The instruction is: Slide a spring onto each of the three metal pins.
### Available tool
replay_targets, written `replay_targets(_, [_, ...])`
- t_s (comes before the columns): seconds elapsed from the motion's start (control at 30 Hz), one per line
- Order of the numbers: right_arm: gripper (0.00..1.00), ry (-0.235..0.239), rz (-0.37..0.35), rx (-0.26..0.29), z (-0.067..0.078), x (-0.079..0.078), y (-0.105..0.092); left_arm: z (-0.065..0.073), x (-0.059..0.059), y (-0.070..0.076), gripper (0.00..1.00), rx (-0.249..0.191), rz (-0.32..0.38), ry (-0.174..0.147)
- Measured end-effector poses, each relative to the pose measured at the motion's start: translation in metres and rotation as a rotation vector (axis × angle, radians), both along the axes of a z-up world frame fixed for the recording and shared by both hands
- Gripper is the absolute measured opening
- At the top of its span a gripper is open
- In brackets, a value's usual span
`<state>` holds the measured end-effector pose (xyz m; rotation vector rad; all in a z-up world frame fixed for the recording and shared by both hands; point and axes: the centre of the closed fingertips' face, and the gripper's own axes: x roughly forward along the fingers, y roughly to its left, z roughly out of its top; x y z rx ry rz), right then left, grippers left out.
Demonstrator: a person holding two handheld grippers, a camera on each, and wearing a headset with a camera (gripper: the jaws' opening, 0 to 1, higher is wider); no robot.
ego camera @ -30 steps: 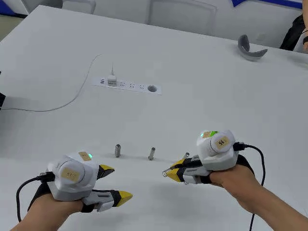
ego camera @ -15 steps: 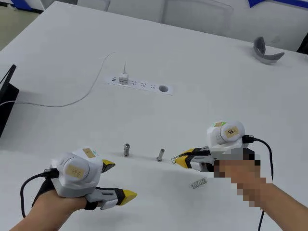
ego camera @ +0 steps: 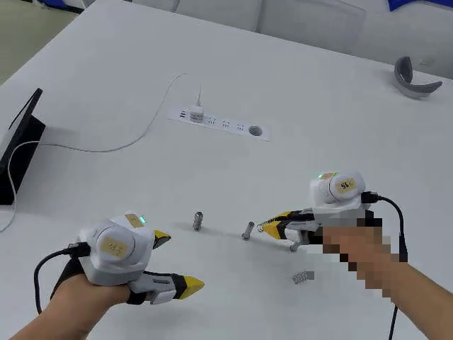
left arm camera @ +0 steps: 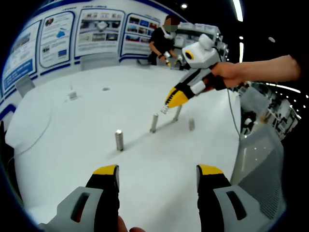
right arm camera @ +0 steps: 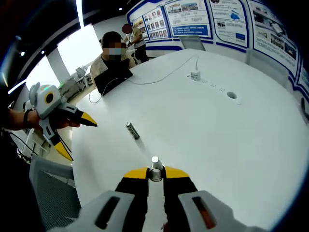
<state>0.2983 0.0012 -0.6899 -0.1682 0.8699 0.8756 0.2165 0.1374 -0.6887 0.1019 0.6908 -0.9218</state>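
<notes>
Clamped the right gripper [ego camera: 274, 227] on a spring [ego camera: 263, 227], pinching it by the right end and leaving the free end poking left toward the middle pin [ego camera: 248, 230], close to its top. Judged this as lining the coil up with the pin, ready for sliding on. Held low over the white table [ego camera: 340, 156], probably to match the height of the short upright pin. Rested the left gripper [ego camera: 177, 261] near and to the left, jaws wide apart around nothing, well clear of the pins; likely parked there to leave room for the threading. Found the left pin [ego camera: 198, 226] already wearing a fitted spring [ego camera: 198, 217]. Saw a spare spring [ego camera: 303, 277] lying loose on the table, nearer than the right gripper, presumably waiting for the right pin [ego camera: 294, 246].

Could not make out much of that right pin, tucked under the right gripper in the head view. Could not settle, from the right gripper view, contact or a small gap between held spring and middle pin, with coil and pin stacked in one line between the yellow tips. Could not tell apart, in the left gripper view, the right pin and the spare spring among the small grey shapes on the right. Noted a power strip [ego camera: 219, 122] far on the table and a dark screen [ego camera: 14, 156] cut off at the left edge.
</notes>
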Motion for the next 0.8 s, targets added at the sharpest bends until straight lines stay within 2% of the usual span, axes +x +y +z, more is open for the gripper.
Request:
replay_targets(0.33, [0.13,-0.003,0.051,-0.029,-0.003,0.005,0.010,0.000,0.002,0.004,0.66,-0.011,0.020,0.011])
replay_targets(0.8, [0.13,-0.012,0.119,-0.095,-0.011,0.008,0.017,-0.003,-0.002,0.013,0.66,-0.007,0.030,0.020])
